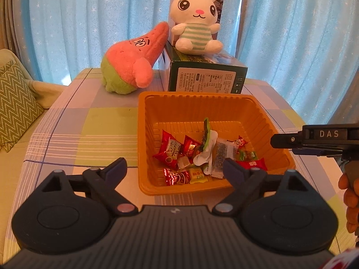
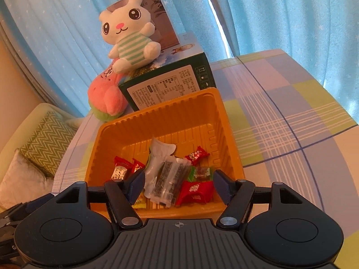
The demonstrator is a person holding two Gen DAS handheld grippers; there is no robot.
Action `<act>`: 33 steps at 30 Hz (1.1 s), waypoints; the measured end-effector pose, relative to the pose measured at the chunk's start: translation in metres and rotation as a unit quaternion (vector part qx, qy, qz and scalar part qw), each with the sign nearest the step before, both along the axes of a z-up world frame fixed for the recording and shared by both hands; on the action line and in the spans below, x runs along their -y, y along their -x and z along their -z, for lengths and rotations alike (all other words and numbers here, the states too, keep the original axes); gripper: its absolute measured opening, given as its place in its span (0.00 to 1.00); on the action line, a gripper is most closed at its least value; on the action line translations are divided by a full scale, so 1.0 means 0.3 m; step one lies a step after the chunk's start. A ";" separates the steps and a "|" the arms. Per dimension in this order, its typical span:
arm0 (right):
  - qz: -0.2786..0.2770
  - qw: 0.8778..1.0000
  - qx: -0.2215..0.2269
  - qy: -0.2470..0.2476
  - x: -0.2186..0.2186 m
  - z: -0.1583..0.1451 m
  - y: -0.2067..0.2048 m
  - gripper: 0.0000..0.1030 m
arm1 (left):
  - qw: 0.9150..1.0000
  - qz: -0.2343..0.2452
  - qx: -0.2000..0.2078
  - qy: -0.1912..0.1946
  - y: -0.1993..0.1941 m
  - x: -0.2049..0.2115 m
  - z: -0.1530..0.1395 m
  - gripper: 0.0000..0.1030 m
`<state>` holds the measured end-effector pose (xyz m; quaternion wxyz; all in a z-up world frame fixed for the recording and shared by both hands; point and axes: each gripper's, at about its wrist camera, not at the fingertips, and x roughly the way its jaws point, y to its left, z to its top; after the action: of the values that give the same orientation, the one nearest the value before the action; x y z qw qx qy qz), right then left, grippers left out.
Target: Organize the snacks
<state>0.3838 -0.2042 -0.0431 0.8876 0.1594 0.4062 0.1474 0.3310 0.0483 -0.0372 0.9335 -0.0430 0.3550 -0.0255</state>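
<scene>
An orange plastic tray [image 1: 255, 121] stands on the checked tablecloth and holds several wrapped snacks [image 1: 170, 150]: red packets, a clear packet, small green and yellow candies. The tray also shows in the right wrist view [image 2: 226, 130] with the snacks [image 2: 195, 190] inside. My left gripper [image 1: 175, 168] is open and empty, just above the tray's near left rim. My right gripper [image 2: 179, 185] is open and empty, over the tray's near edge. The right gripper also shows side-on at the right in the left wrist view [image 1: 314, 141].
A dark green box [image 1: 206, 78] stands right behind the tray with a white bunny plush [image 1: 195, 27] on it. A pink and green star plush [image 1: 132, 62] leans on the box. A sofa with a zigzag cushion [image 1: 15, 103] is to the left; blue curtains behind.
</scene>
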 end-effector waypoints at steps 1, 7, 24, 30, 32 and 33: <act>-0.001 1.000 -0.001 0.002 0.004 -0.005 0.009 0.65 | 1.000 -0.001 0.001 -0.002 0.009 0.004 -0.008 0.93; -0.005 1.000 0.001 0.020 0.027 -0.048 0.073 0.69 | 1.000 0.000 0.003 -0.010 0.071 0.029 -0.052 0.97; -0.020 0.997 0.012 0.078 0.047 -0.148 0.328 0.77 | 1.000 -0.022 -0.011 -0.001 0.303 0.061 -0.155 0.99; -0.017 0.997 0.012 0.075 0.071 -0.182 0.435 0.77 | 1.000 -0.025 -0.011 -0.004 0.417 0.090 -0.186 0.99; -0.016 0.997 0.014 0.074 0.077 -0.194 0.470 0.77 | 1.000 -0.029 -0.009 -0.006 0.459 0.100 -0.197 0.99; -0.015 0.997 0.015 0.074 0.079 -0.202 0.491 0.77 | 0.999 -0.031 -0.008 -0.010 0.477 0.105 -0.202 0.99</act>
<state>0.2363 -0.2280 0.0175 0.9004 0.0853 0.4054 0.1328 0.1878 0.0167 0.0234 0.9313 -0.0444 0.3614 0.0074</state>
